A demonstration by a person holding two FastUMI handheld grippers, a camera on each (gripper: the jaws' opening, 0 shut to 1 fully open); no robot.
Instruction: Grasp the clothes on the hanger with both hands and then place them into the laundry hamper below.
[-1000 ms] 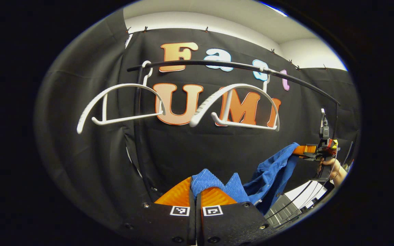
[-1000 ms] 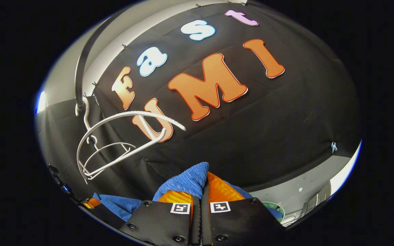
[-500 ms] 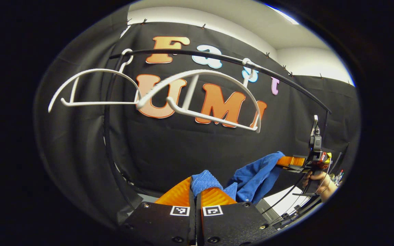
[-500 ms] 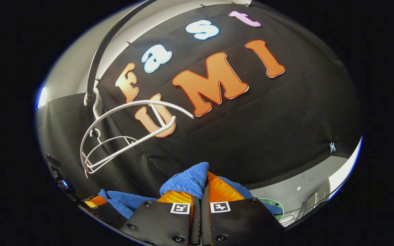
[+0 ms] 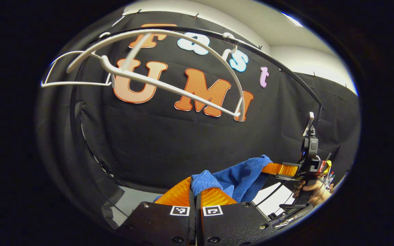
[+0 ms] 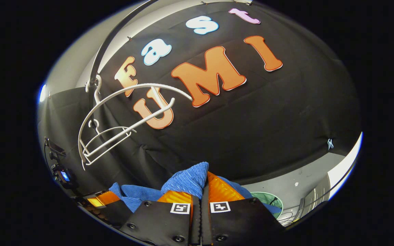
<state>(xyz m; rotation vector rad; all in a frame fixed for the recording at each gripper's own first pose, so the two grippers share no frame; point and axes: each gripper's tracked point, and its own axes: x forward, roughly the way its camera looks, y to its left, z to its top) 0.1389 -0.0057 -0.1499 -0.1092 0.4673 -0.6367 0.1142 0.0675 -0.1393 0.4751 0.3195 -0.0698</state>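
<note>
Compared with a second ago, the two white plastic hangers [image 5: 169,82] are seen higher and nearer in the left gripper view, and the black rail [image 5: 279,71] has risen toward the top edge. The left gripper [image 5: 195,191] remains clamped on a fold of the blue ribbed cloth garment [image 5: 241,174], which is now stretched more level between the two grippers, clear of the hangers. At the far right, the right gripper [image 5: 280,169] is seen pinching the garment's other end, held by a hand [image 5: 315,189]. In the right gripper view, its fingers are closed together on a bunched blue fold. A green round rim [image 6: 267,201] is partly hidden behind that gripper; whether it is the hamper cannot be told.
</note>
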